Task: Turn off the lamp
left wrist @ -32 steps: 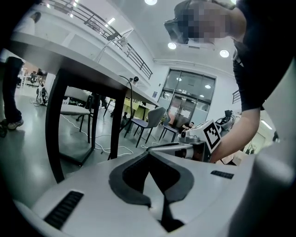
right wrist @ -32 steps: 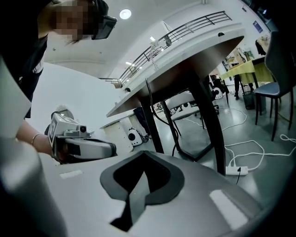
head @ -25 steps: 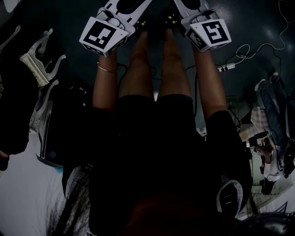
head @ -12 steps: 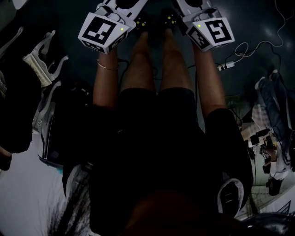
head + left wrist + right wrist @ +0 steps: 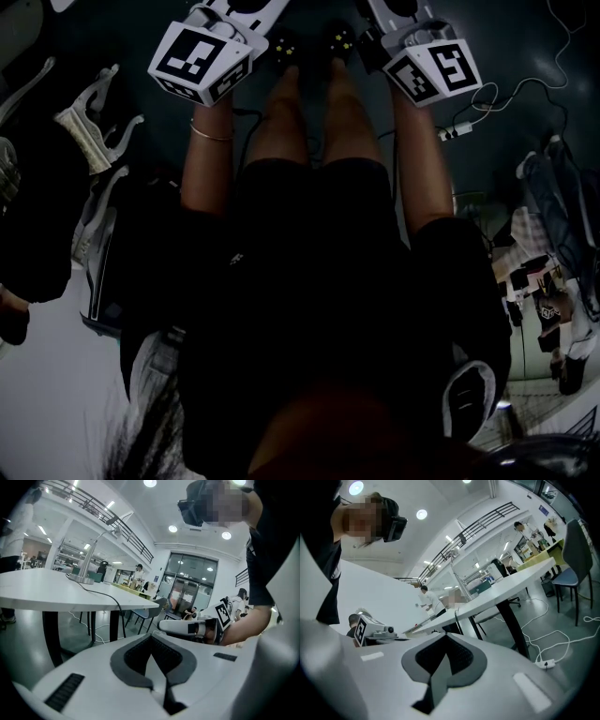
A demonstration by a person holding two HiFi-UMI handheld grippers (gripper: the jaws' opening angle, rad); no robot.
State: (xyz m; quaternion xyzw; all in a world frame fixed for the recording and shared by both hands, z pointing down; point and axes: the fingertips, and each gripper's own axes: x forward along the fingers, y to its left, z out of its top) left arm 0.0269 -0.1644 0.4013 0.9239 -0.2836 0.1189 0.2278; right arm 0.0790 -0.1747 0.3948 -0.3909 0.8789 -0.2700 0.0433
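**Both tongs shut, lamp well away on the desk**

In the left gripper view we see the left tongs (image 5: 152, 644) closed tight, the dark pads pressed against each other with only a thin seam between them. The right gripper view shows the right tongs (image 5: 444, 644) the same way, pad to pad.

The lamp (image 5: 90, 557) stands on the white desk (image 5: 51, 595), at the left of the left gripper view and well apart from both tongs. Its round base sits on the desk top, and a slim stem leans up to a small head near the ceiling lights. We cannot tell from here whether it is lit. A dark cable (image 5: 110, 598) runs from the base across the desk top and drops over the near edge. Grey chairs (image 5: 157, 607) stand beyond the desk.

In the head view both grippers are held out side by side at the top of the frame, their marker cubes (image 5: 200, 61) facing the camera, over the person's bare legs and dark shoes (image 5: 286, 47). A thin bracelet (image 5: 211, 134) circles the left wrist. On the dark floor to the right lies a white power strip (image 5: 459, 134) with a looping white cord.
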